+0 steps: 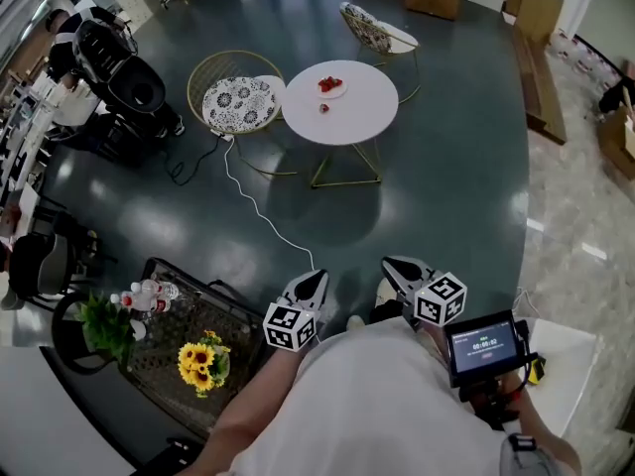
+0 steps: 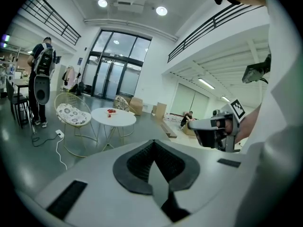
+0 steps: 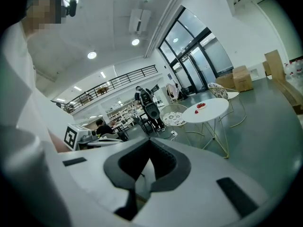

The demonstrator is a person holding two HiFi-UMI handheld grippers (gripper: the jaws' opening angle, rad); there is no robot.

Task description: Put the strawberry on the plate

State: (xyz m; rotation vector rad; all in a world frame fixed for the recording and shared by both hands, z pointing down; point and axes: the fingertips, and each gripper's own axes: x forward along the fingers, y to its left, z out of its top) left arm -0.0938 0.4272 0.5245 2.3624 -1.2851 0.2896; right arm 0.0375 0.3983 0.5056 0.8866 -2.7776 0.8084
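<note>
Closed left gripper (image 1: 312, 283), right gripper (image 1: 402, 270); beyond, white table (image 1: 352, 112) on dark floor (image 1: 427, 191).

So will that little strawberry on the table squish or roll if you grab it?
Probably soft: the strawberry is a small red berry, so a hard squeeze could bruise it. It may roll if nudged, since it lies loose on the smooth white table. It's likely very light, an easy lift to the plate.

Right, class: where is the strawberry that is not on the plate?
In the head view the lone strawberry lies on the round white table, just on the near side of the plate, with the patterned chair to the table's left.
</note>
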